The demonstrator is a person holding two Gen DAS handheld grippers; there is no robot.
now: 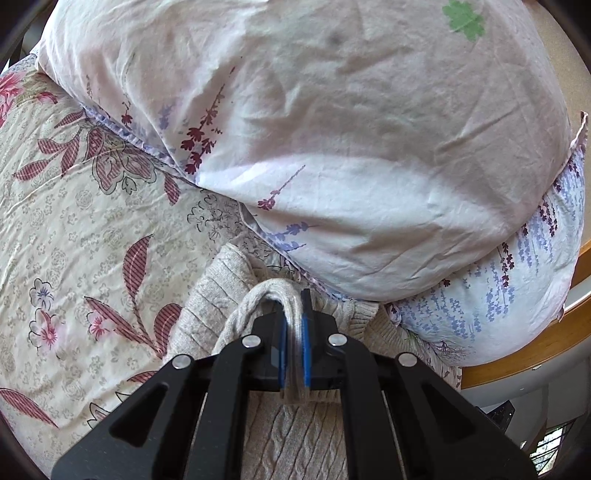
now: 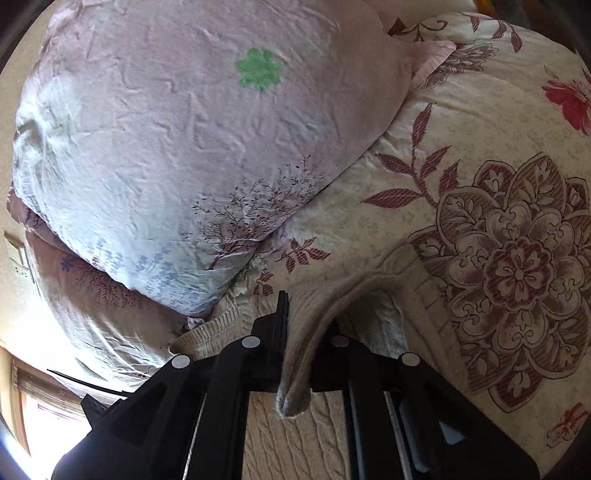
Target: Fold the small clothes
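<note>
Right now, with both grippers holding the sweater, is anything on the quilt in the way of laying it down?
The pillow lies close ahead. The sweater, pinched by left gripper and right gripper, already nearly touches it; the quilt alongside looks free.

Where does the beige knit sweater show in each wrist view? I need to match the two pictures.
Left wrist: beige knit sweater at bottom centre, a fold pinched in the left gripper.
Right wrist: sweater at bottom centre, an edge clamped in the right gripper, stretching right.
Shared landmark: the green flower patch on the pale pillow.
</note>
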